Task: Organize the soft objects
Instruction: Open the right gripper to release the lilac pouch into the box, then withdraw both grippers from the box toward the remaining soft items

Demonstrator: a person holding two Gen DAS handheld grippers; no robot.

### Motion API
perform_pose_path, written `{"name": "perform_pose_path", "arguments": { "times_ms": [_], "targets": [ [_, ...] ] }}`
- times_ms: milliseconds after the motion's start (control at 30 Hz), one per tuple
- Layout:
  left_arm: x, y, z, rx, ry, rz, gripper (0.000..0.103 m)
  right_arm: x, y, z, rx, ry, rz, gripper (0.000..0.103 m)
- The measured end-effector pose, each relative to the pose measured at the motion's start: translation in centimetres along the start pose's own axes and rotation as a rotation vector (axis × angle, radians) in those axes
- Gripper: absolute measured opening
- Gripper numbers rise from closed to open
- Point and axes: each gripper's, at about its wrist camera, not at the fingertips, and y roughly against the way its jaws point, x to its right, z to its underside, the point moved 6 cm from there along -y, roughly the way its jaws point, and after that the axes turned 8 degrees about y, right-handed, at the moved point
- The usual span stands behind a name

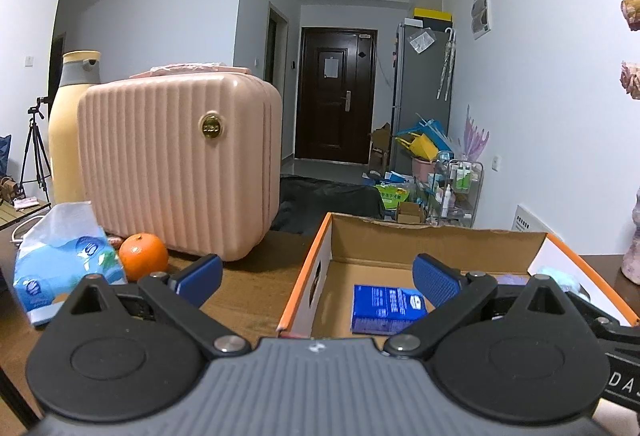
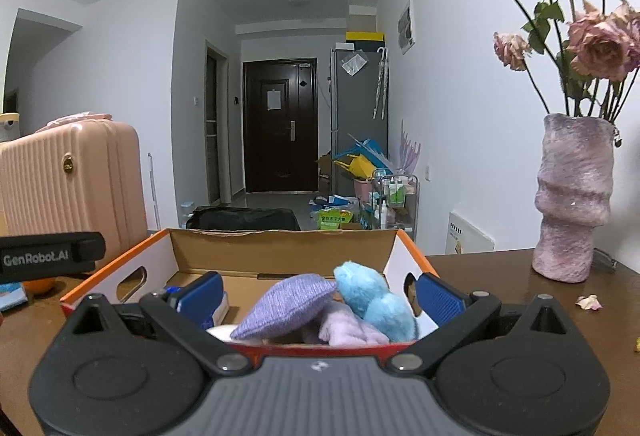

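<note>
Soft items sit in the cardboard box point(image 2: 280, 252); we find both grippers spread wide and empty.

We note a lilac ribbed knit piece point(image 2: 286, 306), a fluffy sky-blue plush point(image 2: 374, 300) at its 3 o'clock, touching, and a pale lilac fleece piece point(image 2: 350, 328) beneath both, all heaped at the box's near right. The right gripper point(image 2: 320, 296) hovers at the box's near rim. The left gripper point(image 1: 318, 278) hangs over the left wall; a blue packet point(image 1: 386, 310) lies flat inside. A tissue pack point(image 1: 60, 260) and orange point(image 1: 143, 256) rest at 9 o'clock.
</note>
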Motion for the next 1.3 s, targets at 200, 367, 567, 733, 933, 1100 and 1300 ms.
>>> {"name": "perform_pose_path", "arguments": {
  "times_ms": [200,367,567,733,933,1100,1300],
  "targets": [
    [-0.7,1.9,0.7,-0.011,0.003,0.001,0.103,0.0,2.5,0.7,0.011,0.022,0.002,0.103],
    [-1.4,3.7,1.4,-0.020,0.000,0.003,0.103,0.0,4.5,1.3,0.015,0.036,0.003,0.103],
    [-2.1,6.0,2.2,-0.035,-0.007,0.008,0.103,0.2,7.1,2.4,0.015,0.059,0.000,0.103],
    [-2.5,8.0,2.9,-0.048,-0.015,0.018,0.103,0.5,9.5,3.3,0.010,0.075,-0.005,0.103],
    [-2.5,10.3,4.0,-0.070,-0.033,0.037,0.103,0.9,12.2,4.5,-0.004,0.101,-0.012,0.103],
    [-2.3,12.1,5.0,-0.092,-0.052,0.055,0.103,1.5,14.2,5.3,-0.018,0.109,-0.012,0.103],
    [-1.9,14.3,6.4,-0.118,-0.076,0.087,0.103,2.7,15.7,6.4,-0.046,0.104,-0.009,0.103]
  ]
}}
